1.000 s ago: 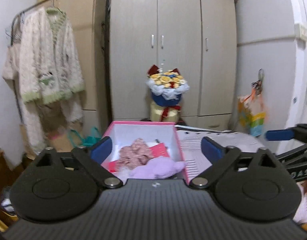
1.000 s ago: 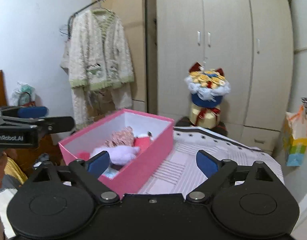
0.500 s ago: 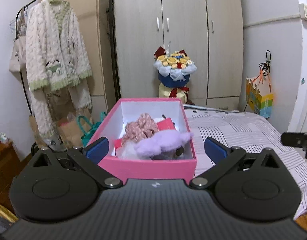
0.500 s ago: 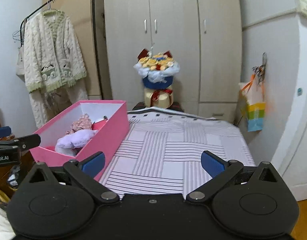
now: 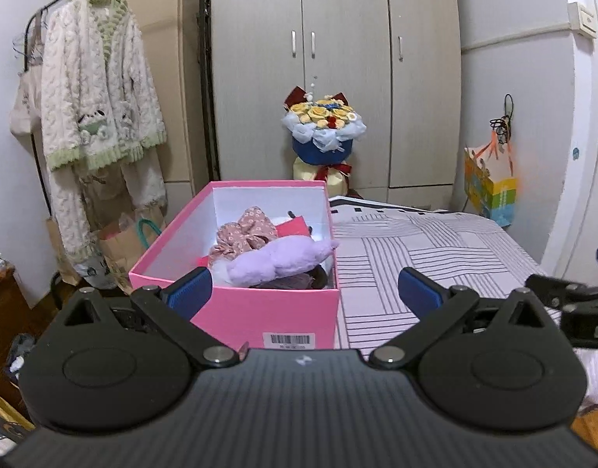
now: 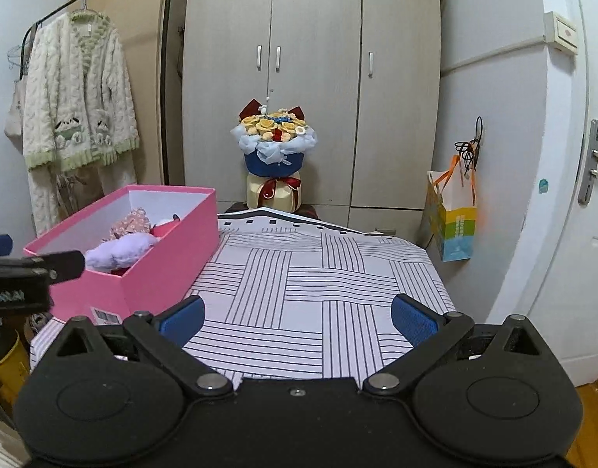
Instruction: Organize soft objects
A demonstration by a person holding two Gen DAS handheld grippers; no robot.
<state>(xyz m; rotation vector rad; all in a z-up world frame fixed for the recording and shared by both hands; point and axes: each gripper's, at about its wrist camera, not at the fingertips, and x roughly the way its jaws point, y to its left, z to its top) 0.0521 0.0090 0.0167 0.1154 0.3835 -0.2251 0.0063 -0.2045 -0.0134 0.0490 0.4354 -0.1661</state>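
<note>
A pink box (image 5: 260,312) stands on the left part of the striped bed cover (image 5: 416,249). It holds a purple plush (image 5: 279,259), a floral pink scrunchie (image 5: 244,234) and a red item (image 5: 295,226). The box (image 6: 162,269) and purple plush (image 6: 119,251) also show in the right wrist view. My left gripper (image 5: 305,292) is open and empty, just short of the box's near end. My right gripper (image 6: 299,318) is open and empty over the bare striped cover (image 6: 318,273), to the right of the box.
A flower bouquet (image 6: 275,148) stands beyond the bed before a grey wardrobe (image 6: 310,78). A fluffy cardigan (image 5: 92,101) hangs on a rack at left. A colourful paper bag (image 6: 453,218) hangs by the white door (image 6: 572,195) at right.
Both grippers have drawn back from the box and steadied. The right wrist view has swung right, so the box now sits at its left. Both stay open and empty.
</note>
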